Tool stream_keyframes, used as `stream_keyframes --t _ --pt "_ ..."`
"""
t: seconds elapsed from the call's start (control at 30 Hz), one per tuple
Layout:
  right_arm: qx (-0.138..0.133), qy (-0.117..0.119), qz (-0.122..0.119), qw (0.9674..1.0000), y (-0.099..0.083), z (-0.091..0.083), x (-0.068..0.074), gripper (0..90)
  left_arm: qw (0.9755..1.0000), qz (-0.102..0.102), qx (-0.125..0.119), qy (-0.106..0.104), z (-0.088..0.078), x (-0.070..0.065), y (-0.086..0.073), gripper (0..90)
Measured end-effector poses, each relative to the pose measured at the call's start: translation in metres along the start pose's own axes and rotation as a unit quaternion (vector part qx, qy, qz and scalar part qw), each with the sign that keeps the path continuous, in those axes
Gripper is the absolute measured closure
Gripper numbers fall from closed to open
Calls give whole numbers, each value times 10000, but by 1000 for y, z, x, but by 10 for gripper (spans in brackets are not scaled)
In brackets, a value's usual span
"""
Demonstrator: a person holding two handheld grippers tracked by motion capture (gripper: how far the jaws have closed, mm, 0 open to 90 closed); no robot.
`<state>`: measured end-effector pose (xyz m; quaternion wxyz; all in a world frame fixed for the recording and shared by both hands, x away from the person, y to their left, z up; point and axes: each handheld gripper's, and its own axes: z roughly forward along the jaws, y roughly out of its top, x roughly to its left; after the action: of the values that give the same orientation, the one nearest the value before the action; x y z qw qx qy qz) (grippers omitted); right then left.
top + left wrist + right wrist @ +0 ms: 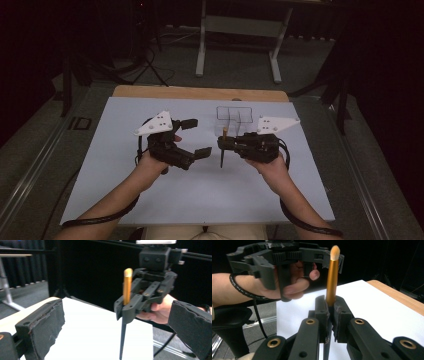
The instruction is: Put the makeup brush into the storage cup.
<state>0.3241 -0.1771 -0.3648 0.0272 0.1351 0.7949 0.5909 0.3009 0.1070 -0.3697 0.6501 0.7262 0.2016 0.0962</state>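
White table mat [210, 200] spans work area. Clear organizer box [233, 119] near far edge. Left gripper [196, 137] just left of box, jaws wide, empty, likely ready to receive. Right gripper [223, 145] pinches brush [331, 280], gold handle up, below box, upright for handover perhaps.

High view: set above, faced forward and down on the whole table [150, 200]. Left gripper view: set low, close, faced across at the brush [127, 287]. Right gripper view: set closer, faced back; brush [331, 280] shared.
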Motion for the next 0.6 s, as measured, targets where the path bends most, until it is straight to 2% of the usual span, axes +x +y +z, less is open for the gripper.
stream_keyframes --t 0.1,0.23,0.33,0.4,0.6 --pt "-30 -13 -5 10000 -1 -1 -2 837 9996 150 -34 216 -3 0 -4 19" --pt "-5 -41 2 10000 -1 0 -5 837 9988 294 -157 347 -11 -1 -7 19" --pt "-26 -50 16 10000 -1 -1 -7 837 9985 221 -274 423 -19 -1 -9 19" --pt "-37 -81 29 10000 -1 -1 -8 836 9983 229 -250 481 -23 0 -11 19" --pt "-66 -121 3 9999 1 -3 -11 836 9965 267 -374 695 -38 -1 -25 19"
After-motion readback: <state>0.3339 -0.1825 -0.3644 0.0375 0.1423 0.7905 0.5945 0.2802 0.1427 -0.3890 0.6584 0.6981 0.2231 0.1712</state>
